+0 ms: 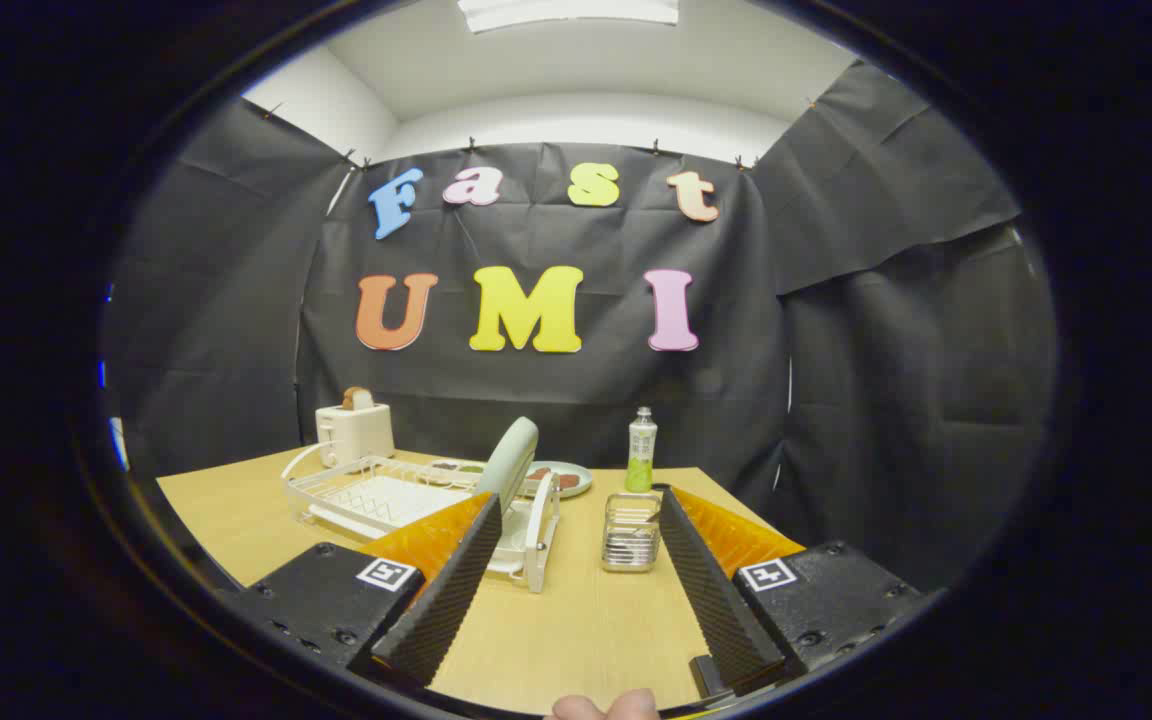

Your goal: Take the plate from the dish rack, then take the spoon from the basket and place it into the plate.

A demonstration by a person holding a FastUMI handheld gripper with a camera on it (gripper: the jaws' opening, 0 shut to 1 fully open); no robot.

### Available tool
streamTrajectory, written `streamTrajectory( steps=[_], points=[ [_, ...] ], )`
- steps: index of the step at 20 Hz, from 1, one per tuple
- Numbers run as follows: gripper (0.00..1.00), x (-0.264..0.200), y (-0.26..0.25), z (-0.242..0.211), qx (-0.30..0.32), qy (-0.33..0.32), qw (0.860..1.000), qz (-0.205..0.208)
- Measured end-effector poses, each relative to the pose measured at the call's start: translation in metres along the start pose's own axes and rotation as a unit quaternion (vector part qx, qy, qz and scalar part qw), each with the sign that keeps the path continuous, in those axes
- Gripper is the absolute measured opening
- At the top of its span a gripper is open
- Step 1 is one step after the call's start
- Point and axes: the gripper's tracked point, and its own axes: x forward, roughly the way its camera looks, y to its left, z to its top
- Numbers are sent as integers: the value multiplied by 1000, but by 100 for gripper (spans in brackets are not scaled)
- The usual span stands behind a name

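Note:
A pale green plate (513,462) stands upright on its edge in the near end of a white wire dish rack (376,495), just beyond my left finger. A small wire basket (631,532) stands on the wooden table (576,620) ahead, close to my right finger; the spoon inside it cannot be made out. My gripper (576,510) hovers above the table's near part with its fingers wide apart and nothing between them.
A white toaster (354,430) with a slice of bread stands at the back left behind the rack. A flat plate with food (558,478) lies behind the rack, and a green bottle (642,452) stands beside it. A person's fingertips (604,706) show below the fingers.

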Motion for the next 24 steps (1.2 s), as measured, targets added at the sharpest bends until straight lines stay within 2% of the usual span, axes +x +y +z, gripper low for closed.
streamTrajectory(
  steps=[24],
  points=[
    [100,15,-13,-8,45,9,999,-23]
  ],
)
